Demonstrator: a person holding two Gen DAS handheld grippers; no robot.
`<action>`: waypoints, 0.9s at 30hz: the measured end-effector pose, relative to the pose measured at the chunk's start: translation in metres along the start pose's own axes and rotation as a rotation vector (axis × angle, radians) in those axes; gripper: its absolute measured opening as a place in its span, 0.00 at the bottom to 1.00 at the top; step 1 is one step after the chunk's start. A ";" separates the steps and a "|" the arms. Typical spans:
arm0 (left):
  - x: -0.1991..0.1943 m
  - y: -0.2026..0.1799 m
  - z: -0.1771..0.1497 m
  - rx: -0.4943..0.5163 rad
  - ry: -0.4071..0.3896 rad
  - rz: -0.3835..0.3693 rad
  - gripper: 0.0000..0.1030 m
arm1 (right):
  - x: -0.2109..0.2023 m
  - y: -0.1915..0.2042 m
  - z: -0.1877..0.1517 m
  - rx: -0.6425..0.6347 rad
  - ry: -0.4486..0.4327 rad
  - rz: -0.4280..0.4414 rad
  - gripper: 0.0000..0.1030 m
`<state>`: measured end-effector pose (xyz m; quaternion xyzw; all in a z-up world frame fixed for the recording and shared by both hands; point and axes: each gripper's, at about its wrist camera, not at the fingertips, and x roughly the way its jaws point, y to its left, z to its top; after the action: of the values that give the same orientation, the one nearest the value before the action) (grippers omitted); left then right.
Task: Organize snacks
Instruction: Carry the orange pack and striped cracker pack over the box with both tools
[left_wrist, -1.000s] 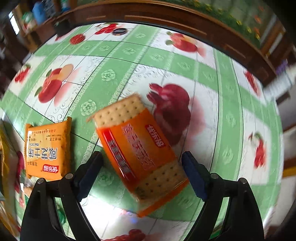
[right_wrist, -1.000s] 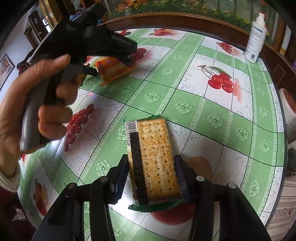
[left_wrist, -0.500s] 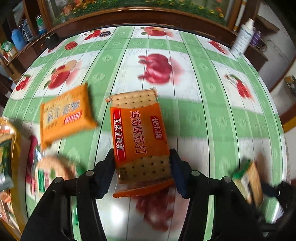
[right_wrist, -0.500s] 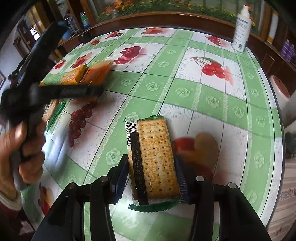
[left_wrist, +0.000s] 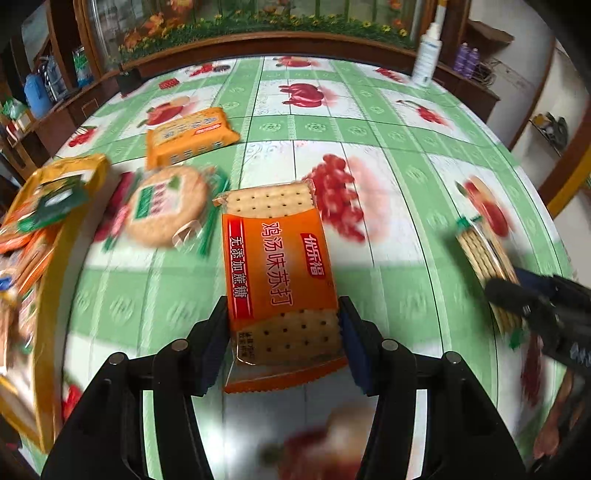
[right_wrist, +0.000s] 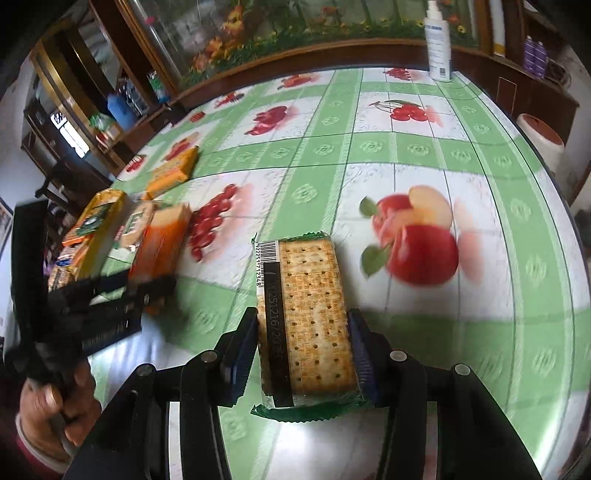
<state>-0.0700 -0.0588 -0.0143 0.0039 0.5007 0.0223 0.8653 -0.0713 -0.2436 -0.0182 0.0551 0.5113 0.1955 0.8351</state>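
1. Left wrist view, closest in: the left gripper (left_wrist: 282, 345) is clamped on the orange cracker pack (left_wrist: 279, 280), pads squeezing its two long sides near the bottom end. Its jaws have just been closing, and the pack sits right between them. The long axis runs straight out ahead along the fingers, and it looks lifted off the desk (left_wrist: 369, 147).

2. Right wrist view, same deal: the right gripper (right_wrist: 301, 349) is pinched tight on the green-edged cracker pack (right_wrist: 308, 317), long axis also pointing straight forward, barcode side up.

3. Further out, off to the left of both views, is the yellow box (left_wrist: 55, 229) already holding other packs, with a round cracker pack (left_wrist: 166, 206) lying just beside it and a second orange pack (left_wrist: 190, 134) beyond that.

4. So the thing everything turns on, I'd say: the box lies to the left, and the left hand is clearly the nearer one. Its pack probably goes in first, swung left with the long axis lined up to the box. The right hand has to cross more desk.
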 end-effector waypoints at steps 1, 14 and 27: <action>-0.009 0.002 -0.008 0.009 -0.019 -0.005 0.53 | -0.002 0.002 -0.004 0.004 -0.009 0.003 0.48; -0.072 0.064 -0.058 -0.029 -0.150 0.061 0.50 | -0.019 0.068 -0.033 0.014 -0.113 0.151 0.48; -0.082 0.116 -0.088 -0.090 -0.185 0.020 0.49 | -0.001 0.126 -0.032 -0.014 -0.105 0.260 0.47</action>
<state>-0.1908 0.0518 0.0163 -0.0277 0.4171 0.0531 0.9069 -0.1336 -0.1314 0.0041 0.1251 0.4540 0.3025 0.8287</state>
